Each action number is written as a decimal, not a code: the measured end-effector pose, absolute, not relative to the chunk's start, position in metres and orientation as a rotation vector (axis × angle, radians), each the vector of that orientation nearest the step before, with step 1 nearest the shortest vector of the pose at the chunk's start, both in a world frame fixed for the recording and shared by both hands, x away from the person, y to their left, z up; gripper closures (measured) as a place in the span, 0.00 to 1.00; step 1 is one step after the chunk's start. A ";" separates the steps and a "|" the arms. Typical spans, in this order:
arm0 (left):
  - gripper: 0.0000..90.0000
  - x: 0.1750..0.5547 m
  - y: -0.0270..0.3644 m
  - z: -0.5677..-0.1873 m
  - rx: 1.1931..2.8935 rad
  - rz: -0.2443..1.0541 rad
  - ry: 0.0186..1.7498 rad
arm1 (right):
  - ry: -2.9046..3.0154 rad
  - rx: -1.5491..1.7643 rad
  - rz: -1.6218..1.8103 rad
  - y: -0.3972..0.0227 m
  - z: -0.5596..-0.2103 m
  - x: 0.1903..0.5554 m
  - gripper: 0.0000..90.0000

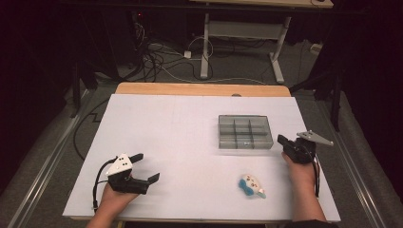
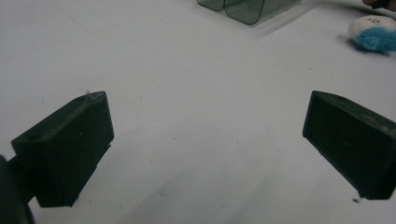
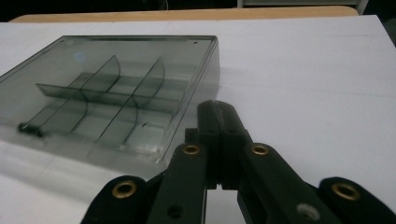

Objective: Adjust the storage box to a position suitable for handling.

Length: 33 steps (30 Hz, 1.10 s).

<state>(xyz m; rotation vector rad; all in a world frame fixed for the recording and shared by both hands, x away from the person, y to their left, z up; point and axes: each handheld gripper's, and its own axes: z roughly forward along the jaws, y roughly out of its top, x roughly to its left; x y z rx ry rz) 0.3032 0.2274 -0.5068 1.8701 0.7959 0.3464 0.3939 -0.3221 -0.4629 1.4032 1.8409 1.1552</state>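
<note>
A clear grey compartment box lies right of the table's middle. A small white and blue plush toy rests near the front edge. My left gripper sits at the front left with its jaws wide apart and nothing between them; in the left gripper view bare table lies between them, with the toy and a corner of the box far off. My right gripper is just right of the box, shut and empty. In the right gripper view its closed tips point at the box's near corner.
The white table sheet spreads wide between the two hands. A small dark piece lies in one corner compartment of the box. Beyond the table's wooden far edge are cables and desk legs on the floor.
</note>
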 end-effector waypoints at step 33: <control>0.00 0.301 0.226 -0.507 1.869 0.375 0.810 | 1.898 1.455 1.118 -0.301 -0.459 0.513 1.00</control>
